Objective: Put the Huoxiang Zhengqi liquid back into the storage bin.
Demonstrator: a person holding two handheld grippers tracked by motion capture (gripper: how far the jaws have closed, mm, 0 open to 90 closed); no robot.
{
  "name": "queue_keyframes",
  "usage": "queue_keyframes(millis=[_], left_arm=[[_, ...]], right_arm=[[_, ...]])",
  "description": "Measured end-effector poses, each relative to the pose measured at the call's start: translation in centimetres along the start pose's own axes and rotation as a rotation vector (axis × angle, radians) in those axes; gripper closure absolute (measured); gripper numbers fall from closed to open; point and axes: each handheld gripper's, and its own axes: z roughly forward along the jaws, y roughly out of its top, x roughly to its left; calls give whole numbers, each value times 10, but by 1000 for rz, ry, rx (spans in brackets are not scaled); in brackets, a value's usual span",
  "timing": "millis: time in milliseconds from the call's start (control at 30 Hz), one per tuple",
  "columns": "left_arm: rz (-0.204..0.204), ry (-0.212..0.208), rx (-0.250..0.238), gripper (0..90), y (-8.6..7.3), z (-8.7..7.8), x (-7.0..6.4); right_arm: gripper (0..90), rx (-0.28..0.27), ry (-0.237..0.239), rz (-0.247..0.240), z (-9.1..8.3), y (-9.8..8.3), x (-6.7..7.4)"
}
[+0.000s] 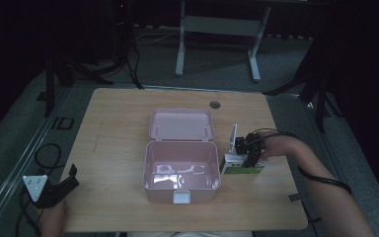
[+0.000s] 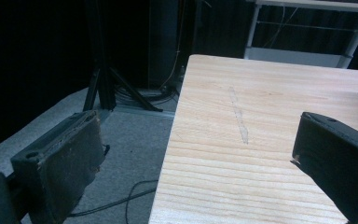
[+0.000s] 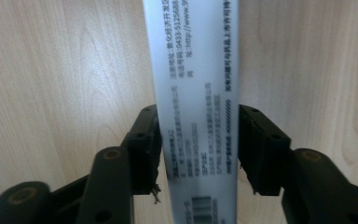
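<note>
- Now the right hand-held gripper (image 1: 249, 157) pinches a white-and-green carton (image 3: 193, 93) by its narrow sides, pads flat on both faces, prob. for a steady lift.
- Carton sits on the bench (image 1: 118, 123), at 3 o'clock of the pink box (image 1: 181, 170), just beside it.
- Box lid (image 1: 181, 124) is swung back, so carton likely goes inside.
- Left hand-held gripper (image 1: 54, 190) is spread, empty, parked at 8 o'clock off the bench edge, out of the way.

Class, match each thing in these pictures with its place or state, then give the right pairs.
Things:
1. pink box
2. small carton
3. left gripper
4. right gripper

Places or states:
A. jaws wide apart, nothing between them, at the table's near left corner
B. lid open, in the middle of the table
C. jaws closed against a white printed side
D. white and green, right of the box

Pairs: 1-B, 2-D, 3-A, 4-C
</note>
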Motion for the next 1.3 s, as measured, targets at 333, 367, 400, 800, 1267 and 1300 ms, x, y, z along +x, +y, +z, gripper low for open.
queue_keyframes(millis=[333, 367, 400, 800, 1267, 1300], left_arm=[[-3, -5, -3, 21, 0, 0, 0], [-4, -5, -2, 21, 0, 0, 0], [-4, -5, -1, 21, 0, 0, 0], [-2, 0, 1, 21, 0, 0, 0], [-7, 4, -1, 21, 0, 0, 0], [-8, 4, -1, 21, 0, 0, 0]], right_arm=[[599, 17, 19, -18, 10, 3, 0], [606, 19, 18, -23, 10, 4, 0], [609, 24, 19, -20, 9, 4, 0], [616, 43, 55, 7, -2, 0, 1], [616, 41, 70, 34, -41, -2, 14], [616, 41, 61, 31, -49, -3, 17]])
